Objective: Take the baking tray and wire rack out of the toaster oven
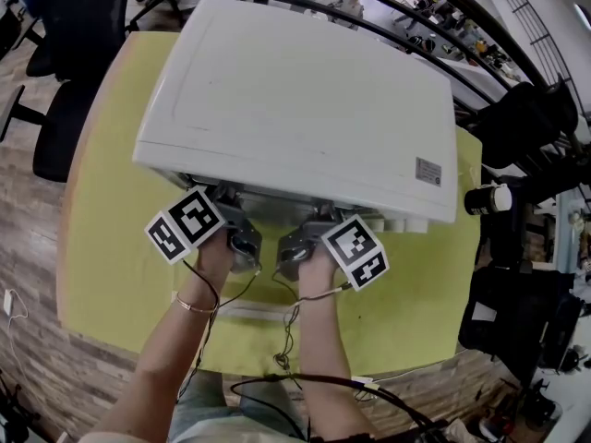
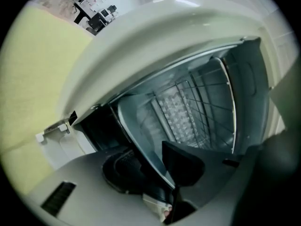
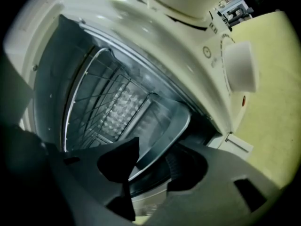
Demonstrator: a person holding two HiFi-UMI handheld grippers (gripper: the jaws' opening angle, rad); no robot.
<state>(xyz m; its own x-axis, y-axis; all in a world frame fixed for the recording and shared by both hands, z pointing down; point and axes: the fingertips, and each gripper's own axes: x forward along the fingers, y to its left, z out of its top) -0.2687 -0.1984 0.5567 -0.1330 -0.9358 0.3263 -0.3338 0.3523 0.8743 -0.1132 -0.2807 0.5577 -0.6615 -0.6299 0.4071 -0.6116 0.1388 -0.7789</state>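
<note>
A white toaster oven (image 1: 305,100) stands on a yellow table (image 1: 111,257), and both grippers reach into its front opening. In the left gripper view the grey baking tray (image 2: 141,121) lies in the oven, its front rim running between my left gripper's (image 2: 153,171) black pads. My right gripper (image 3: 148,166) grips the same tray's rim (image 3: 171,135) further right. The wire rack (image 2: 207,107) sits inside the oven beside the tray; the right gripper view shows the wire rack (image 3: 91,102) too. From the head view the left gripper (image 1: 235,233) and right gripper (image 1: 300,243) have their tips hidden under the oven's top.
White control knobs (image 3: 240,65) line the oven's right front. Black office chairs (image 1: 55,109) stand left of the table and dark equipment (image 1: 526,275) stands to its right. Cables (image 1: 286,340) trail from the grippers over the table's near edge.
</note>
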